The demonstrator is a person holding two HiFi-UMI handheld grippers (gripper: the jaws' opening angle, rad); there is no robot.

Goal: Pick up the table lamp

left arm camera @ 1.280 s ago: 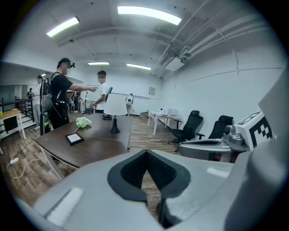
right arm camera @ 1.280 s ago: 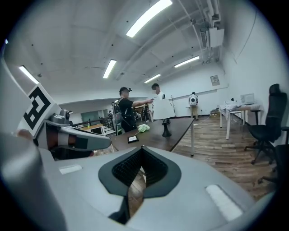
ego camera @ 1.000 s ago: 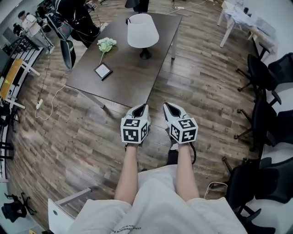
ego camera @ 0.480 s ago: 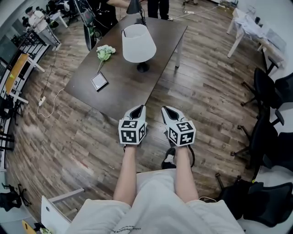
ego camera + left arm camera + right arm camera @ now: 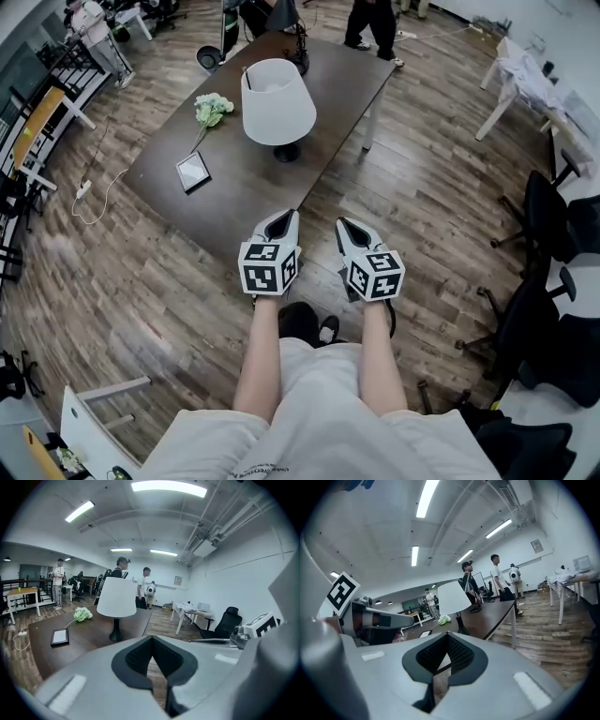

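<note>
The table lamp (image 5: 277,105), with a white shade and a black stem and base, stands upright on the dark brown table (image 5: 234,192). It also shows in the left gripper view as the lamp (image 5: 117,598) and in the right gripper view as the lamp (image 5: 453,598). My left gripper (image 5: 287,216) and right gripper (image 5: 345,225) are held side by side over the floor just short of the table's near edge, well short of the lamp. Both are shut with nothing between their jaws.
On the table lie a small framed tablet (image 5: 192,171) and a bunch of pale green flowers (image 5: 212,109), with a black desk lamp (image 5: 285,19) at the far end. People (image 5: 373,21) stand beyond the table. Black office chairs (image 5: 553,225) and a white table (image 5: 525,80) are at the right.
I have walked closer to the table: the lamp and table have grown nearer in the head view. Both grippers stay shut and side by side in front of me.
</note>
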